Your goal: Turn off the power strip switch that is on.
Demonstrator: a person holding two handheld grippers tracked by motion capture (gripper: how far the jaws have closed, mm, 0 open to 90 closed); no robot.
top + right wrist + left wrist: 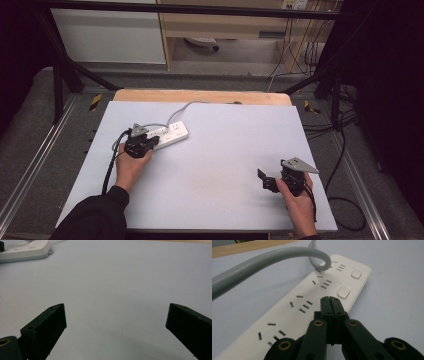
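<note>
1. A white power strip (167,134) lies on the pale blue table (220,165), in the far-left part of the top as the high view shows it, turned a little askew to the table's edges.
2. The left gripper (150,142) is over the near end of the strip, its jaws pressed together with nothing between them; in the left gripper view the joined tips (329,301) sit over the strip's white face, just short of a square rocker switch (343,292).
3. A second switch (356,274) sits farther along the same edge. Rows of socket slots (303,305) run down the strip's length.
4. No brand, label or printed writing can be read on the strip; its face looks plain apart from slots and switches.
5. A grey cable (269,260) curves over the far end of the strip in a loop and runs away toward the table's wooden far edge (200,96).
6. The right gripper (267,180) is at the near-right part of the table, well apart from the strip, its jaws spread wide and holding nothing.
7. In the right gripper view the strip (25,251) shows far off at the upper left.
</note>
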